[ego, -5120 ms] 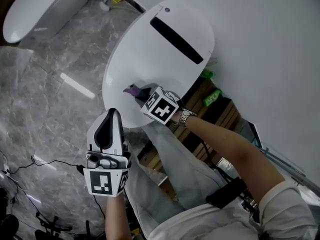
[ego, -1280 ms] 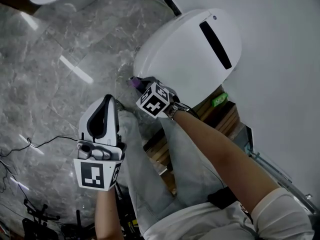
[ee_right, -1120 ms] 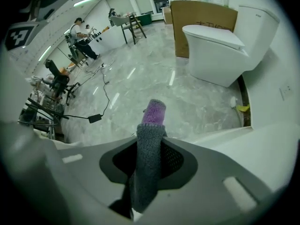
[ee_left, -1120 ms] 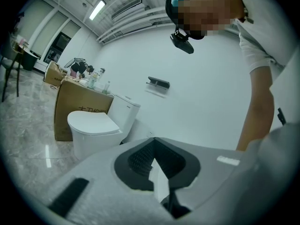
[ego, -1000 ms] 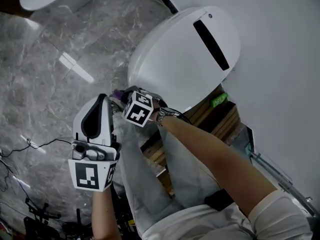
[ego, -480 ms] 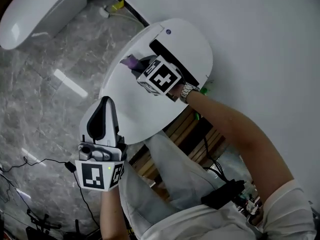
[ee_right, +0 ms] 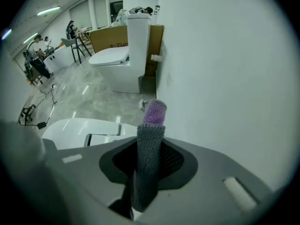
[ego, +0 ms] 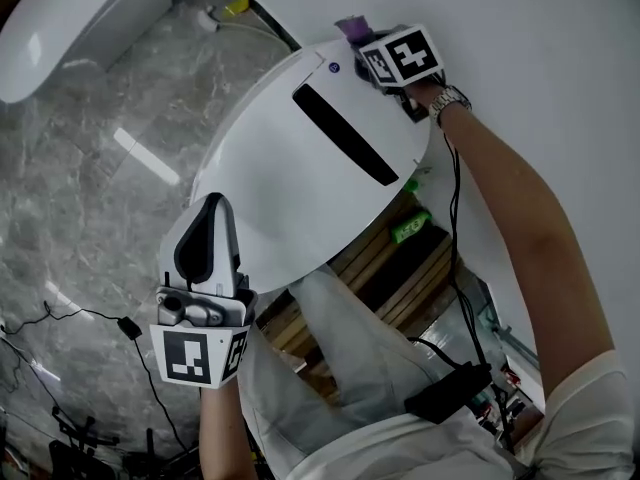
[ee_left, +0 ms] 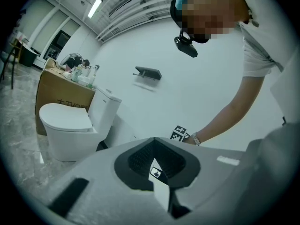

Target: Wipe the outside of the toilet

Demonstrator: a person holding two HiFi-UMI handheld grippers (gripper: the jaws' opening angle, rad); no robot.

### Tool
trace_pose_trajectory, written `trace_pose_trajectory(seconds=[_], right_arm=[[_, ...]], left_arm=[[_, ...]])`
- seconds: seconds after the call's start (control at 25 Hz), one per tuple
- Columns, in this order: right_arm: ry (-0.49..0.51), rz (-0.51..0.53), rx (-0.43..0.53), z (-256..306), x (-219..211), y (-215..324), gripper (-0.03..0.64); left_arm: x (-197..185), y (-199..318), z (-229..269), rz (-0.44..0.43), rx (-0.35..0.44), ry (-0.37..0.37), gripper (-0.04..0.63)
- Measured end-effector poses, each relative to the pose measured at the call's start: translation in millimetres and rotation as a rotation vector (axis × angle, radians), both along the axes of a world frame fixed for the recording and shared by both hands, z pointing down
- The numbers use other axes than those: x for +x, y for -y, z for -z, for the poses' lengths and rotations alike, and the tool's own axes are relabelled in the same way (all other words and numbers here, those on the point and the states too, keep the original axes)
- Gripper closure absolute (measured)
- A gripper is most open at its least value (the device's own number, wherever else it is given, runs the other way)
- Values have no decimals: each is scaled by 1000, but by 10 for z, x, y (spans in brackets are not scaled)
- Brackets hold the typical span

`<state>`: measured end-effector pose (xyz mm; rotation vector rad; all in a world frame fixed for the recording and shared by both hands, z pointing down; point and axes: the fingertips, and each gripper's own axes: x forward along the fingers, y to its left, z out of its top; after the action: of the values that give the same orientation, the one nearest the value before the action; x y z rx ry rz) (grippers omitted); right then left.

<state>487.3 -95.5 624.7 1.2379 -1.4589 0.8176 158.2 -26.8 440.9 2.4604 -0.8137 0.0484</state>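
The white toilet (ego: 300, 183) with a black slot in its top fills the middle of the head view. My right gripper (ego: 365, 43) is at the toilet's far back edge, close to the wall, shut on a grey and purple cloth (ego: 352, 26). In the right gripper view the cloth (ee_right: 150, 144) stands up between the jaws, above the toilet's top (ee_right: 89, 128). My left gripper (ego: 210, 213) hangs near the toilet's front edge, shut and with nothing in it. The left gripper view shows that gripper (ee_left: 157, 172) with its jaws together.
A second white toilet (ego: 60, 23) stands at the top left on the grey marble floor, with a cardboard box (ee_left: 58, 93) behind it. Cables (ego: 90, 318) trail over the floor. Wooden slats (ego: 390, 258) and a green object (ego: 408, 228) lie beside the toilet. The white wall (ego: 540, 88) is on the right.
My right gripper has carried the cloth from the toilet's front rim, over the lid, to the back edge by the wall. The left gripper has stayed near the front.
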Motion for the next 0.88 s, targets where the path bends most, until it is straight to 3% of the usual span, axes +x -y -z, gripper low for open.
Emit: trace_pose_trajectory(seconds=[0.16, 0.64, 0.88], right_arm=[[27, -42, -45, -218, 10, 32, 523], [13, -65, 18, -293, -449, 148, 525], [-34, -25, 12, -302, -725, 132, 525]], left_arm=[[-127, -20, -157, 10, -21, 18, 591], [-525, 8, -286, -16, -17, 24, 591], [-855, 21, -368, 2, -21, 30, 591]])
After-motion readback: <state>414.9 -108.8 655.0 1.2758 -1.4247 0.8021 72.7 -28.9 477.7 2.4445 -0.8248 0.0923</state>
